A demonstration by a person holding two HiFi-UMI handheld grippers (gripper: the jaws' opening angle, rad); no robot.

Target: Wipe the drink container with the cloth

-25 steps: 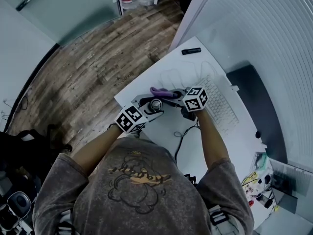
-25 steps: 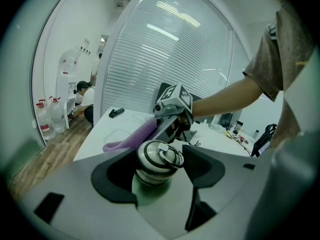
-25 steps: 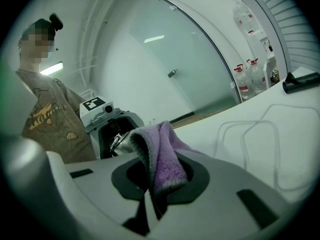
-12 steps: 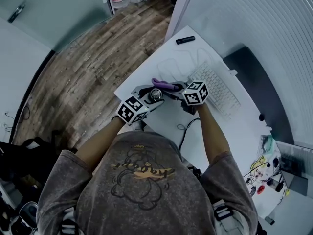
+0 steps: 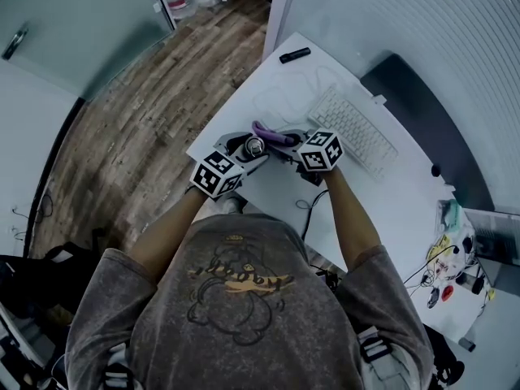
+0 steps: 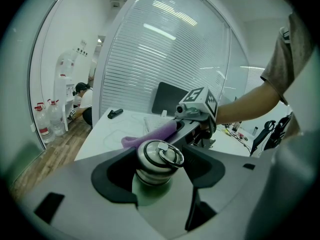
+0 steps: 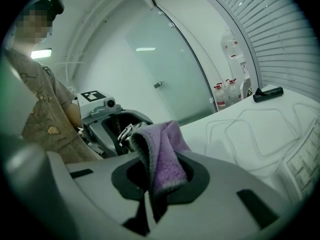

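Left gripper clasped the round, metal-capped bottle; right gripper pinched fuzzy purple cloth at its cap, mid-frame near the white desk corner.

Cloth now closer to container

- The white table carries a white keyboard near its middle.
- A small black bar-shaped thing lies at the far corner.
- A thin white cable lies in loops between these two.
- Mixed small items crowd the right end.
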